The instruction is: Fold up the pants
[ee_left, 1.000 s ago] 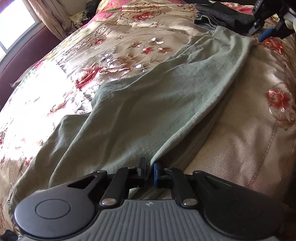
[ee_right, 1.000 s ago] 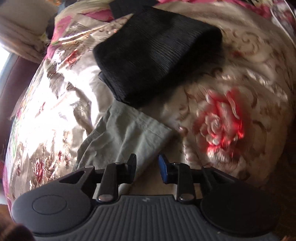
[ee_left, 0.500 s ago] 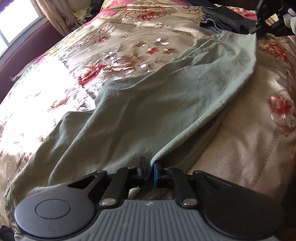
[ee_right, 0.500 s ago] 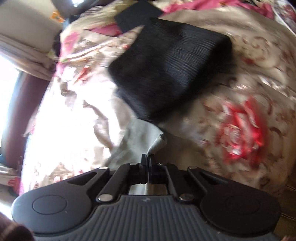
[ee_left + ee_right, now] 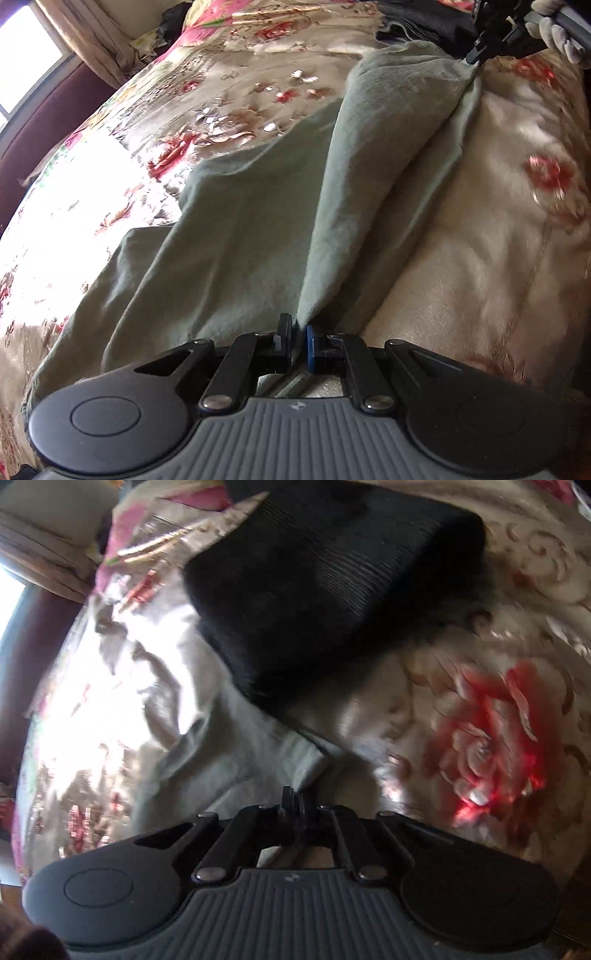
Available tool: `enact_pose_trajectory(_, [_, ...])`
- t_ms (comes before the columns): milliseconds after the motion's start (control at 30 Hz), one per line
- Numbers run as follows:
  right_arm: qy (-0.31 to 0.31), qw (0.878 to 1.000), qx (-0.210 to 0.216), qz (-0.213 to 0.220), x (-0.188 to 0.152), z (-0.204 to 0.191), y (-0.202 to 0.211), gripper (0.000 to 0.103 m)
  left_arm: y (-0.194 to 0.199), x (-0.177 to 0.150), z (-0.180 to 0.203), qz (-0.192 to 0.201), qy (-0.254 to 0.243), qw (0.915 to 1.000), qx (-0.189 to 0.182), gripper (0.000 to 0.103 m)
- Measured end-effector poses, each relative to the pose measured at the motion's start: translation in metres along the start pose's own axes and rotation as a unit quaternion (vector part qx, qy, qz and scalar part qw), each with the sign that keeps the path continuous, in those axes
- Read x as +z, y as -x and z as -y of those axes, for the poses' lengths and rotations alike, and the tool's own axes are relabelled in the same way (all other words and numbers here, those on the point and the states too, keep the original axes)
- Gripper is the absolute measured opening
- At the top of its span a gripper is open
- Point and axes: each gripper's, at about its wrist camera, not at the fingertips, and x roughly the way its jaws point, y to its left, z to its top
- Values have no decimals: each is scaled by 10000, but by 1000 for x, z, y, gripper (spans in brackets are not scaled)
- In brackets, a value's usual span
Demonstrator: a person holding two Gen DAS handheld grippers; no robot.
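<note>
Grey-green pants [image 5: 251,229] lie spread on a floral bedspread [image 5: 498,240]. My left gripper [image 5: 298,338] is shut on the near edge of the pants and lifts it into a ridge. My right gripper [image 5: 474,59] shows at the far end, shut on the other end of the same edge. In the right wrist view the right gripper [image 5: 295,806] pinches a pale corner of the pants [image 5: 258,760], raised off the bed.
A folded black garment [image 5: 332,583] lies on the bedspread [image 5: 480,720] just beyond the right gripper, also at the top of the left wrist view [image 5: 424,18]. A dark red bed frame [image 5: 44,129] and curtain [image 5: 92,40] are at the left.
The right gripper has closed on the pants' far corner. Both grippers have lifted the edge, which now stands up as a taut ridge between them.
</note>
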Motion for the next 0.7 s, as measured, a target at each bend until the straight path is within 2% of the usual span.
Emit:
enact_pose_trajectory(67, [-111, 9998, 9, 163, -5, 6, 8, 10, 4, 0, 8, 48, -193, 9998, 38, 20])
enact_pose_trajectory(133, [-268, 9994, 48, 210, -7, 11, 19, 24, 8, 2, 3, 47, -49, 9999, -77, 21])
enact_pose_trajectory(200, [-462, 9986, 201, 131, -6, 16, 16, 43, 10, 4, -1, 51, 43, 9999, -96, 21])
enact_pose_trajectory(367, [-641, 9961, 591, 117, -12, 9, -12, 46, 9, 7, -8, 62, 193, 9998, -58, 21])
enact_pose_trajectory(400, [-665, 9956, 645, 175, -13, 7, -16, 40, 8, 7, -9, 57, 207, 9998, -55, 21])
enact_pose_trajectory(433, [-653, 9953, 681, 194, -11, 5, -21, 26, 7, 7, -9, 43, 215, 9997, -53, 21])
enact_pose_trajectory(467, [-631, 9953, 722, 107, -10, 3, -23, 6, 6, 7, -9, 28, 210, 9998, -56, 21])
enact_pose_trajectory(500, [-720, 9942, 797, -87, -8, 4, -23, 3, 6, 7, -7, 17, 189, 9998, -54, 22])
enact_pose_trajectory(533, [-732, 9937, 844, -92, -7, 4, -16, 3, 7, 7, -6, 20, 171, 9998, -55, 22])
enact_pose_trajectory(633, [-303, 9953, 900, 206, 2, 3, 22, 3, 19, 9, -5, 167, 200, 9996, -92, 22])
enact_pose_trajectory(700, [-11, 9990, 402, 172, 8, 7, 25, 3, 20, 11, -4, 230, 213, 9993, -208, 29])
